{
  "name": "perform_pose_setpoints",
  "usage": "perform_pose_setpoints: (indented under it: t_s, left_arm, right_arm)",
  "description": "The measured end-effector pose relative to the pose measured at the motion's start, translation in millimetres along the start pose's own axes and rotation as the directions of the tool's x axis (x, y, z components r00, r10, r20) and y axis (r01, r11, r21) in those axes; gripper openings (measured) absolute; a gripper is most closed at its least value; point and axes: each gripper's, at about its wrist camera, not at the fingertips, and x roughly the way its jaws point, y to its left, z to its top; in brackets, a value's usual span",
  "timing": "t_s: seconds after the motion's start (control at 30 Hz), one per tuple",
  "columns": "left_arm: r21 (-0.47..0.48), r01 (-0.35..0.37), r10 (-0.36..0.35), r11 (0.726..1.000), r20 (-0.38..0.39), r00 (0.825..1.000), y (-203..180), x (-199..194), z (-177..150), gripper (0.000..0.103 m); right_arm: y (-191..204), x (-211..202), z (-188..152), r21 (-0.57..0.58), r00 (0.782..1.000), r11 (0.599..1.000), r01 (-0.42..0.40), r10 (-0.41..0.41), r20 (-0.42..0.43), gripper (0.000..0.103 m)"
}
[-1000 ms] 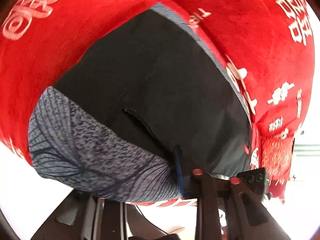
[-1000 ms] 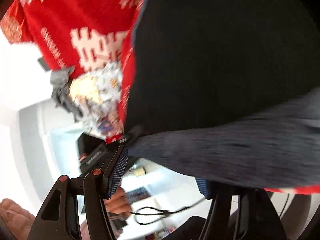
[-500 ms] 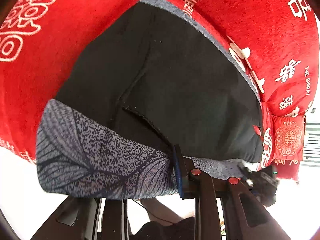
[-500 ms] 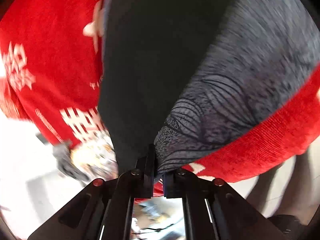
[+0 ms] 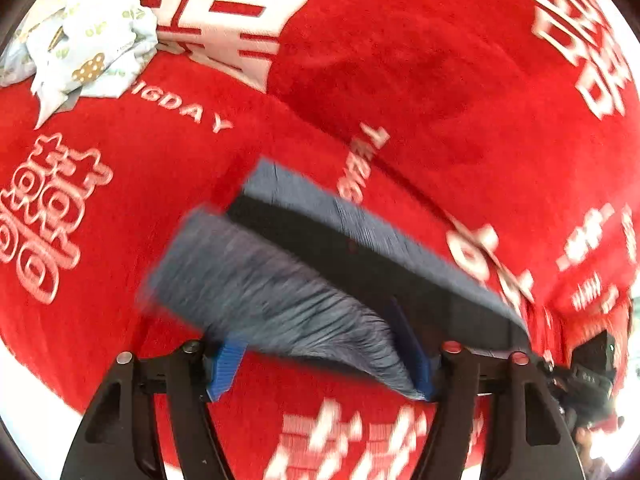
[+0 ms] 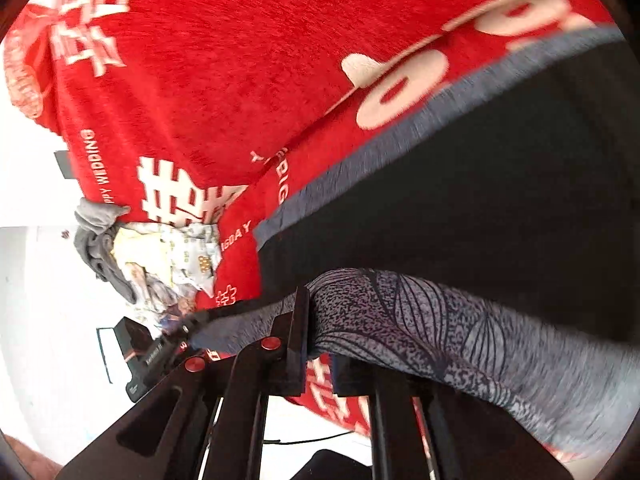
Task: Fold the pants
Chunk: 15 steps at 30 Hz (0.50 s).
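Pants (image 5: 352, 264): black with a grey patterned band, lying on the red blanket (image 5: 440, 80), partly lifted at the near edge; blurred in the left wrist view.
Pants, right wrist view (image 6: 500, 208): black panel with a thin grey border along its far edge, patterned grey band draped across the foreground.
Left gripper (image 5: 320, 364): jaws opening, blue pads spread wide; grey band lying between the pads, apparently brushing the right-hand one, though blur makes contact hard to judge.
Right gripper (image 6: 316, 344): fingers pressed nearly together, pinching the patterned grey band of the pants near its end.
Blanket: red plush with white printed characters and lettering, covering the whole surface under the pants.
Crumpled cloth (image 5: 92, 44): pale, printed, bunched at the far left corner of the blanket, well apart from the pants.
Grey garment (image 6: 100, 248): bunched just beside the pale cloth at the blanket's edge.
Black device (image 6: 140, 356): below the cloth pile, off the blanket, details too small to tell.
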Motion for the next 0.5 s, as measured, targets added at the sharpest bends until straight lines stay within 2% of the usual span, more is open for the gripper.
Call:
perform_pose_setpoints:
  t_s: [0.03,0.13,0.23,0.27,0.3,0.37,0.4,0.47,0.5]
  left_arm:
    - [-0.007,-0.021,0.021,1.0,-0.005,1.0,-0.2,14.7,9.1,0.07]
    - [-0.012,-0.139,0.139,0.99,0.025,0.99,-1.6,60.1,30.5,0.088]
    - [-0.044,-0.257,0.257,0.965,-0.004,0.966,0.4,108.7,46.5,0.088]
    - [-0.05,-0.295,0.294,0.954,-0.019,0.956,1.3,121.8,50.0,0.088]
    - [-0.061,-0.326,0.325,0.943,-0.022,0.945,1.8,129.2,54.4,0.088]
    - [-0.078,-0.339,0.339,0.938,-0.013,0.941,-0.3,123.7,60.2,0.088]
    - [-0.084,-0.342,0.344,0.936,0.01,0.939,-2.6,113.5,62.7,0.088]
    - [-0.08,-0.355,0.359,0.932,0.049,0.932,-6.8,89.3,63.8,0.088]
    - [-0.064,-0.361,0.365,0.93,0.06,0.929,-10.8,74.3,61.6,0.088]
  right_arm:
    - [-3.6,6.9,13.3,0.007,1.0,1.0,0.006,-0.006,-0.016,0.011]
    - [-12.9,43.7,57.8,-0.008,0.996,0.999,0.053,-0.053,-0.078,0.011]
    - [-35.1,78.3,89.5,-0.011,0.989,0.996,0.091,-0.092,-0.111,0.016]
    - [-43.2,91.0,98.9,0.001,0.985,0.993,0.12,-0.119,-0.126,0.025]
    - [-49.3,100.1,105.7,0.023,0.985,0.994,0.106,-0.101,-0.143,0.025]
    - [-51.2,100.8,113.2,0.061,0.987,0.996,0.065,-0.055,-0.152,0.028]
    - [-47.5,97.7,114.8,0.06,0.983,0.996,0.059,-0.047,-0.176,0.042]
    - [-36.4,83.2,113.7,0.024,0.982,0.999,0.035,-0.03,-0.185,0.062]
    - [-27.4,72.6,111.4,-0.014,0.982,1.0,0.016,-0.018,-0.186,0.062]
